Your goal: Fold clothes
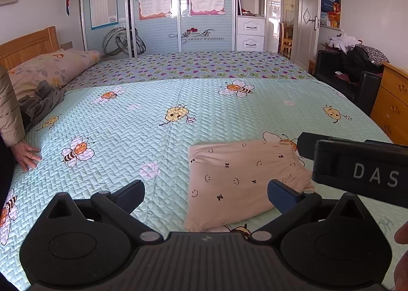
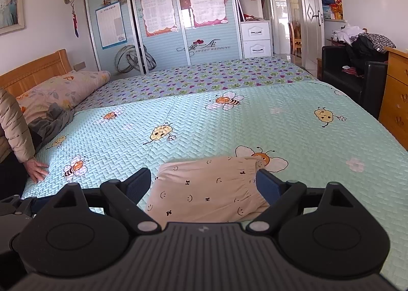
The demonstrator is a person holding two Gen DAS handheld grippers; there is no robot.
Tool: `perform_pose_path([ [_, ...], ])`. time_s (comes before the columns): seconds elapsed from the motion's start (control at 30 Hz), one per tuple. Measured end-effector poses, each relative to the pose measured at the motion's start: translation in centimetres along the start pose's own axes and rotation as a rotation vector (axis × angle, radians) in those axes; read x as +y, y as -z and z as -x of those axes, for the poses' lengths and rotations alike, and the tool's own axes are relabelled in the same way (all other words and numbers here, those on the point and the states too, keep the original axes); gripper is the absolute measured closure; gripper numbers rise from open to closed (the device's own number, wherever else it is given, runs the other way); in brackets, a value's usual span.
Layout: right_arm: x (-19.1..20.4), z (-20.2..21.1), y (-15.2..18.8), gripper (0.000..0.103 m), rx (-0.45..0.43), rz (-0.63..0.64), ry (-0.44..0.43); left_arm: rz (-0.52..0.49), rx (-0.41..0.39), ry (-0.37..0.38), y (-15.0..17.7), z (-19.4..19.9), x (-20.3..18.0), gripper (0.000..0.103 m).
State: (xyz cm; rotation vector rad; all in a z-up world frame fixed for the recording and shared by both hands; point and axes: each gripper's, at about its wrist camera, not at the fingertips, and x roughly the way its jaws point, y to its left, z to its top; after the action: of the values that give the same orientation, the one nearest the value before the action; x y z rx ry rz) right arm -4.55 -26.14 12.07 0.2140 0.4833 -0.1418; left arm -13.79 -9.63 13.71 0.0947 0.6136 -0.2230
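My peach smiley-print cloth pants (image 2: 206, 189) lie folded on the green bee quilt (image 1: 153, 138). Both my grippers, left gripper (image 1: 206, 196) and right gripper (image 2: 204, 185), gape wide, holding nothing. A careless poke could mess the fold.

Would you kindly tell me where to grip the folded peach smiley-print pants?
Probably the gathered elastic waistband of the pants, approached from the near right by the open right hand-held gripper; its bunched layers offer a thicker pinch.
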Motion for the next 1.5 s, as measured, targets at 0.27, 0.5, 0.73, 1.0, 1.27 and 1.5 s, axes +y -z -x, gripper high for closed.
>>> perform_pose_path([
  [0.27,0.0,0.6,-0.1,0.013,-0.017,0.008,0.0,0.004,-0.009,0.009,0.1,0.7,0.1,0.001],
  [0.5,0.3,1.2,-0.4,0.013,-0.034,0.012,-0.005,0.009,-0.027,0.014,0.0,1.6,0.2,0.001],
  [0.73,0.5,1.9,-0.8,0.013,-0.052,0.016,-0.01,0.008,-0.051,0.028,-0.1,2.7,0.0,0.001],
  [1.0,0.7,2.5,-0.9,0.013,-0.066,0.024,-0.014,0.011,-0.061,0.03,-0.1,3.2,0.1,0.001],
  [1.27,1.0,3.0,-1.0,0.013,-0.079,0.029,-0.012,0.012,-0.073,0.03,-0.2,3.8,0.2,0.001],
  [1.5,1.4,3.4,-1.1,0.013,-0.087,0.033,-0.016,0.012,-0.084,0.031,-0.3,4.4,0.3,0.001],
])
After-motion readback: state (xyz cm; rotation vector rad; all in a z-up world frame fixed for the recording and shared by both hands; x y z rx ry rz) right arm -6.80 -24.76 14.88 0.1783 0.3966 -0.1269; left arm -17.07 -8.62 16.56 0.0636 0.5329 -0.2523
